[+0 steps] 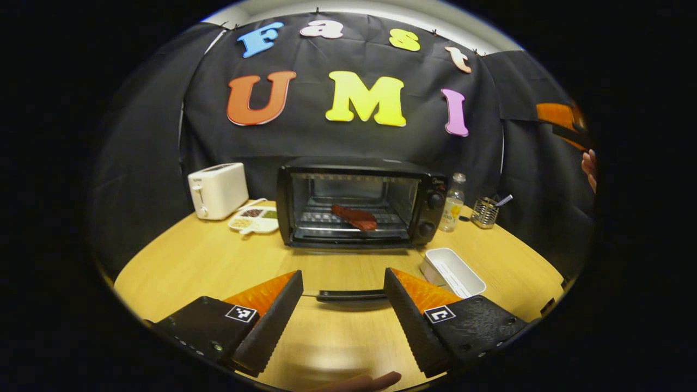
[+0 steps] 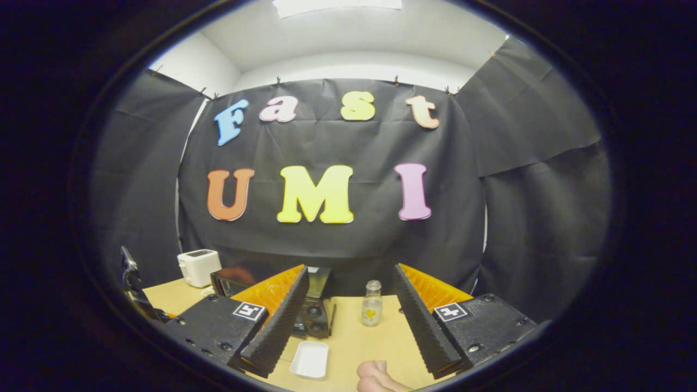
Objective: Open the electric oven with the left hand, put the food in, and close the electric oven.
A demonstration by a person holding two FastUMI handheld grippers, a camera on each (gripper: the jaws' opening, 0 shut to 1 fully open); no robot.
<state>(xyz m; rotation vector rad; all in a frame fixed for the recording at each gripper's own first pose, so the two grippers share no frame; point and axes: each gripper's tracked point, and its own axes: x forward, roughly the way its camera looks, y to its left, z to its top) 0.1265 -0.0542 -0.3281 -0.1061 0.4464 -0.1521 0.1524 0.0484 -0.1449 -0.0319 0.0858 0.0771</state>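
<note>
**Oven door down, food on the rack, both claws spread**

From the left gripper view we look straight into the electric oven (image 1: pixel 359 202), which stands at the far middle of the wooden table (image 1: pixel 185 261). Its door is folded down toward us, and the door handle (image 1: pixel 351 295) lies between the fingers of the left gripper (image 1: pixel 343 318), whose claw is spread wide and pinches nothing; we cannot tell whether either finger touches the handle. Inside, a reddish-brown piece of food (image 1: pixel 355 216) lies on the wire rack. This view also gives us the white toaster (image 1: pixel 218 190) at the far left, a divided dish of small foods (image 1: pixel 254 219) just beside the oven's left wall, a clear bottle (image 1: pixel 453 204) and a wire holder (image 1: pixel 484 212) to the oven's right, and an empty white tray (image 1: pixel 453 271) near the right front. A fingertip (image 1: pixel 375 379) shows at the bottom edge.

The right gripper view sits higher and farther right. Here the right gripper (image 2: pixel 348 321) is likewise spread and empty, held above the table. We see the oven (image 2: pixel 313 305) from its knob side, partly hidden behind the left finger, so its interior and the food cannot be made out. The bottle (image 2: pixel 372 304) stands between the fingers, the white tray (image 2: pixel 310 359) lies near, the toaster (image 2: pixel 199 267) is far left, and a hand (image 2: pixel 377 377) shows at the bottom.
</note>
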